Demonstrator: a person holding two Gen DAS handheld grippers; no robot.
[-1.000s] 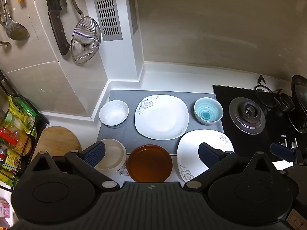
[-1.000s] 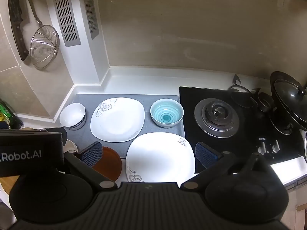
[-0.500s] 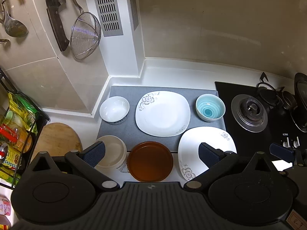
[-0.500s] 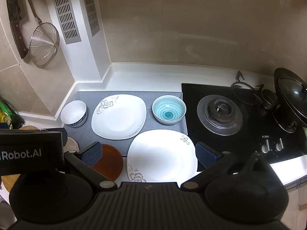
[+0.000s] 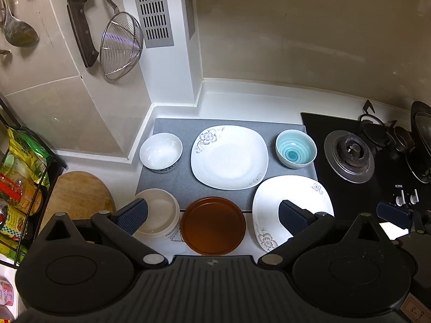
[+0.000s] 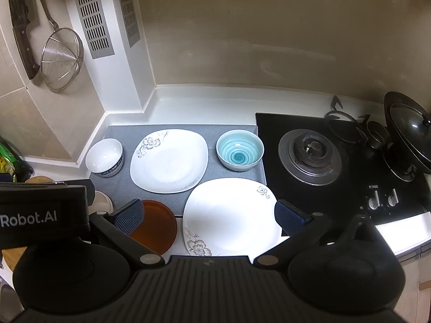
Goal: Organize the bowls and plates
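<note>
At the far left of the left wrist view a wire rack (image 5: 24, 177) holds crinkly packets, and just right of it lies a round wooden board (image 5: 78, 196). On the wall at the upper left hang a dark cleaver (image 5: 80, 21) and a shiny wire-mesh strainer (image 5: 121, 45). My left gripper (image 5: 212, 214) hangs wide open and empty above the counter (image 5: 242, 99), its blue ribbed pads (image 5: 133, 215) spread apart. Below its left pad sits a cream, matte round bowl (image 5: 160, 212); above that, on the flat grey mat (image 5: 177, 183), stands a glossy white bowl (image 5: 160, 152). At lower centre is a round, brown, translucent plate (image 5: 213, 225). In the middle of the mat rests a glossy white squarish plate with a grey flower print (image 5: 229, 157). To its right stands a pale blue bowl with a spiral glaze (image 5: 295, 148), and below it a second flowered white plate (image 5: 292, 202), overhanging the mat's lower right corner. My right gripper (image 6: 208, 218) is equally wide open and empty, framing that second plate in the lower centre of its view. The black glass stove (image 6: 309, 156) with a round metal burner fills the right side, a domed dark lid (image 6: 409, 132) at the far edge.
</note>
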